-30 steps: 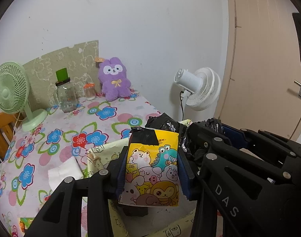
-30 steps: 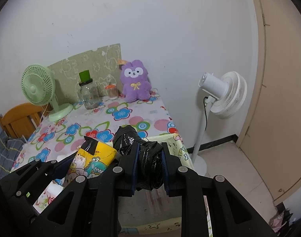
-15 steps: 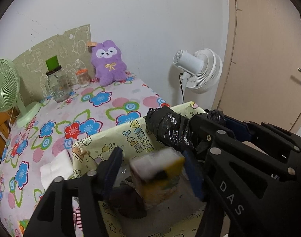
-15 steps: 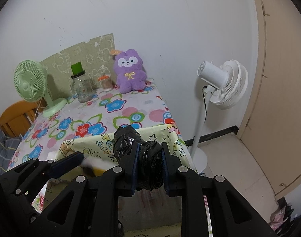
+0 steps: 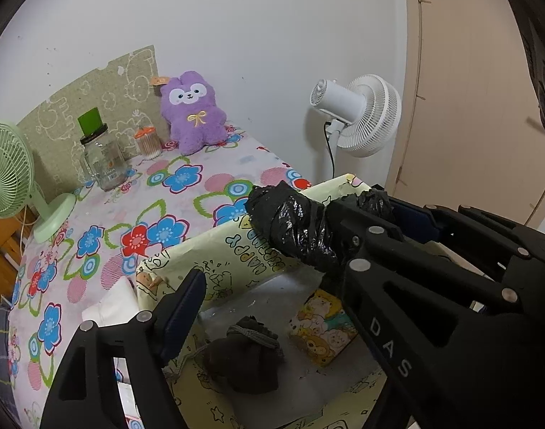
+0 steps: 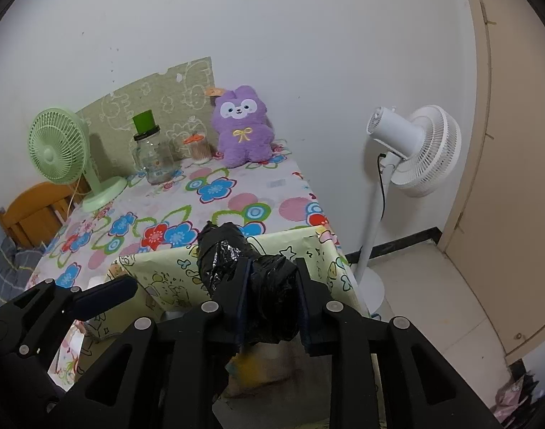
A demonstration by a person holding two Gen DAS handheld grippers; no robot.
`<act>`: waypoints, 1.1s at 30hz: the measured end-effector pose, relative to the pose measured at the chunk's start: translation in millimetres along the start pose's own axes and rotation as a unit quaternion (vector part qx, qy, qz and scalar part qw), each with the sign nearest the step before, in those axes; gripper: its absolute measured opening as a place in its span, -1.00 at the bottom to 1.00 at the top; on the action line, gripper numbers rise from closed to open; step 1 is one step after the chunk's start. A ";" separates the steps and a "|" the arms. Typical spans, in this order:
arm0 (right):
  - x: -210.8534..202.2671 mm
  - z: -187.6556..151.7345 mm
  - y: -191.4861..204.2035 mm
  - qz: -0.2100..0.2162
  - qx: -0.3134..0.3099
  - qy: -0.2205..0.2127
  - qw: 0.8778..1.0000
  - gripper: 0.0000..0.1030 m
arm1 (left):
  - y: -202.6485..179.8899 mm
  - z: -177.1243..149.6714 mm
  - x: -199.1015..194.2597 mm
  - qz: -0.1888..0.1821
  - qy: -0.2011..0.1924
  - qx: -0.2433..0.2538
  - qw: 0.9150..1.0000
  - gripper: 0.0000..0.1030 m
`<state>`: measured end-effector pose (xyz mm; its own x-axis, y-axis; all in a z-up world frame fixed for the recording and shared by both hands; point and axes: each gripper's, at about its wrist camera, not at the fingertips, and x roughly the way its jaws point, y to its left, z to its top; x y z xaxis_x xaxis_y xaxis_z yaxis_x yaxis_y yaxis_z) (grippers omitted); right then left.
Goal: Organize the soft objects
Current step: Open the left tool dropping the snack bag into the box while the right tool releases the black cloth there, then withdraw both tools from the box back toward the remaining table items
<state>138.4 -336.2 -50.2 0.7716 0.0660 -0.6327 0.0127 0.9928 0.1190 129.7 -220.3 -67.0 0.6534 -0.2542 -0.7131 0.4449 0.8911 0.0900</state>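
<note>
While angled downward, left claw (image 5: 268, 286) gapes over bin (image 5: 233, 250)

Plain white wall (image 6: 308, 53) straight ahead, flower-print tablecloth table (image 6: 236, 196) against it, white standing fan (image 6: 415, 150) off right, maybe a beige door (image 6: 515, 178).

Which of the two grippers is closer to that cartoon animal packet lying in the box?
Left. The left gripper hangs open directly above the cartoon packet in the storage box; the right gripper, off to its side, grips the black plastic bundle.
</note>
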 end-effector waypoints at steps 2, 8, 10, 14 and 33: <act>0.7 -0.1 -0.4 0.000 -0.001 0.005 1.000 -0.25 | -0.6 0.3 1.0 0.001 0.000 0.002 1.000 0.62; -5.2 -0.5 -0.9 -0.001 0.004 -0.008 1.000 0.48 | 0.2 0.8 -0.7 0.007 -0.008 -0.002 1.000 0.73; -7.5 -1.0 -1.3 0.002 0.005 -0.009 1.000 0.56 | 0.8 0.9 -2.3 0.010 -0.010 -0.004 1.000 0.76; -14.3 -1.5 0.9 0.003 0.003 -0.010 1.000 0.57 | 1.5 0.3 -6.2 0.010 -0.012 -0.005 1.000 0.78; -56.4 -1.8 26.9 -0.014 -0.016 -0.051 0.998 0.96 | 18.0 -11.8 -48.0 0.012 -0.048 -0.020 0.999 0.99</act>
<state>94.1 -313.1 -12.7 0.8323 0.0300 -0.5536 0.0152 0.9969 0.0769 99.1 -187.7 -39.3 0.7199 -0.2653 -0.6414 0.4042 0.9115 0.0767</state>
